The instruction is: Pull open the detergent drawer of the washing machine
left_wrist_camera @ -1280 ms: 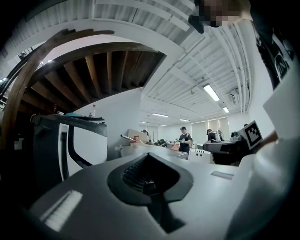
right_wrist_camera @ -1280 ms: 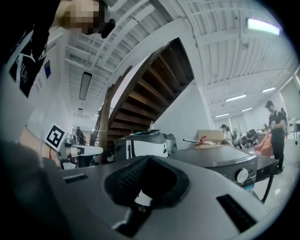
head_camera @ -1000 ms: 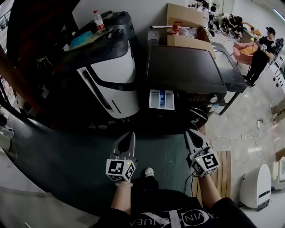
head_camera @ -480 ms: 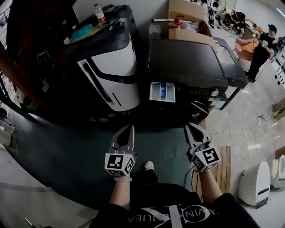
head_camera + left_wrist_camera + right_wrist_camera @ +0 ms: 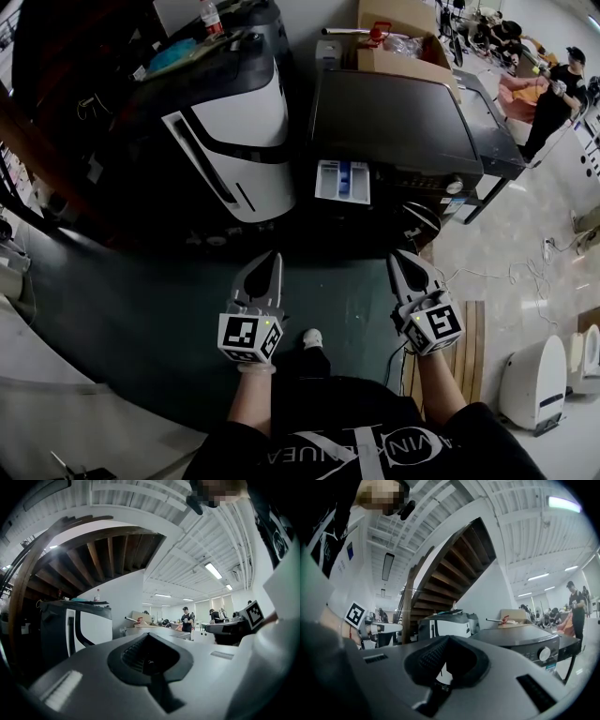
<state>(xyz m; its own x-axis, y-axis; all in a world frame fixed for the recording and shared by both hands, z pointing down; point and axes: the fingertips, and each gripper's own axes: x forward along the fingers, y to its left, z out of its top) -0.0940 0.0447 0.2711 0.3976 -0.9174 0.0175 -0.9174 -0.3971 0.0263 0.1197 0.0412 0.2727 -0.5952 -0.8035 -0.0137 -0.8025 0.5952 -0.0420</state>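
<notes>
both grippers are closed and empty. the left gripper (image 5: 270, 261) has its jaws tip to tip with nothing between them, and its own view shows only the empty hollow behind the joined tips. the right gripper (image 5: 403, 261) looks the same, tips meeting and nothing held.

the detergent drawer (image 5: 342, 181) lies well ahead of both pairs of jaws, roughly between the two lines they point along. it already stands out from the front of the washing machine (image 5: 394, 122), and we can see its white tray and blue compartment from above. in the right gripper view the machine's front and its round knob (image 5: 543, 654) sit ahead of the jaws and off to their right. the white appliance (image 5: 234, 141) stands ahead of the left jaws.

we judge the pull as good as done, with neither gripper near the drawer. if it has to come out farther, we would use the right gripper. its jaws need to open first, then go in level to the drawer's front lip and take a firm bite on the edge rather than on the tray walls. we should draw straight back along the runner, without lifting or twisting, and ease off as it nears its stop. that way the tray neither jams nor comes out altogether.
</notes>
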